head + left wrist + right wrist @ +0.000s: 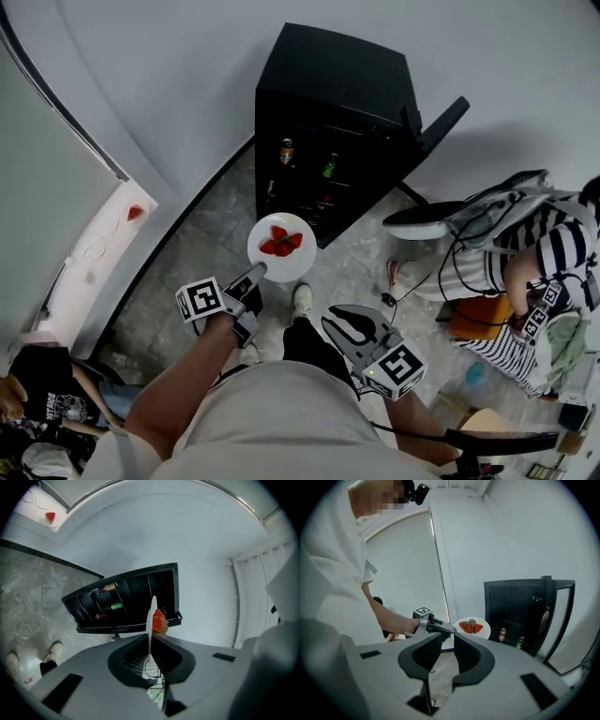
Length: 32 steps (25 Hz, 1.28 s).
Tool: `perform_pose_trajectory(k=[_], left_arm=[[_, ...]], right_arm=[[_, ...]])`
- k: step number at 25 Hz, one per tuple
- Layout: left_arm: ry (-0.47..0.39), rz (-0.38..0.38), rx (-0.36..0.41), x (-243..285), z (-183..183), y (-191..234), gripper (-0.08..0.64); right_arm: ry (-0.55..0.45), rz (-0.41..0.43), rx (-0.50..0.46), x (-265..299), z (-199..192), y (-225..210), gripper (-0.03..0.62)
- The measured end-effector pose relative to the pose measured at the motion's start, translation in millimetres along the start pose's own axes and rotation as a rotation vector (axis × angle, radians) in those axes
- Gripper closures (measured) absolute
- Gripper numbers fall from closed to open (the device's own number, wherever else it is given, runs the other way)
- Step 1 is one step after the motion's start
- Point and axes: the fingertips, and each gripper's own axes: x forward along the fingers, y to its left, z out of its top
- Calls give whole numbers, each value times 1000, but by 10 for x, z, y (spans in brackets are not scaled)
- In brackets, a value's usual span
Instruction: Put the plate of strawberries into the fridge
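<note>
A white plate [281,246] with several strawberries [282,242] hangs in the air in front of the black fridge [333,112], whose door [442,122] stands open to the right. My left gripper [255,275] is shut on the plate's near rim. In the left gripper view the plate [151,618] shows edge-on between the jaws of that gripper [151,638], with a strawberry [159,620] beside it and the open fridge [126,603] beyond. My right gripper [349,327] is held lower right, open and empty. The right gripper view shows that gripper [447,641], the plate [474,628] and the fridge [520,616].
Cans [286,150] stand on the fridge shelves. A seated person in a striped shirt [525,262] and an orange stool [476,319] are at the right. A white counter [108,234] with a red item runs along the left. My shoe [302,298] is on the stone floor.
</note>
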Motion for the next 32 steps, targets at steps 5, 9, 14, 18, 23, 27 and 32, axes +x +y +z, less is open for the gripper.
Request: perform_pose_trajectory(k=[5, 9, 14, 18, 23, 27, 32], left_arm=[[-60, -10, -26, 733, 358, 201, 535], [-75, 53, -24, 1344, 586, 427, 535], [-110, 84, -34, 2211, 976, 588, 535], [-147, 133, -59, 2802, 1359, 769, 535], [-180, 200, -74, 3522, 1854, 1036, 535], [-199, 245, -73, 4081, 2178, 1236, 535], [-212, 313, -64, 4542, 2432, 1392, 535]], right_arm=[[15, 26, -15, 102, 49, -745, 502], [41, 40, 15, 87, -4, -1297, 502], [77, 41, 48, 43, 1, -2027, 502], [99, 38, 59, 47, 137, -2563, 502], [134, 23, 93, 67, 271, -3234, 502], [167, 11, 132, 47, 277, -3740, 502], [184, 16, 167, 28, 324, -4173, 502]])
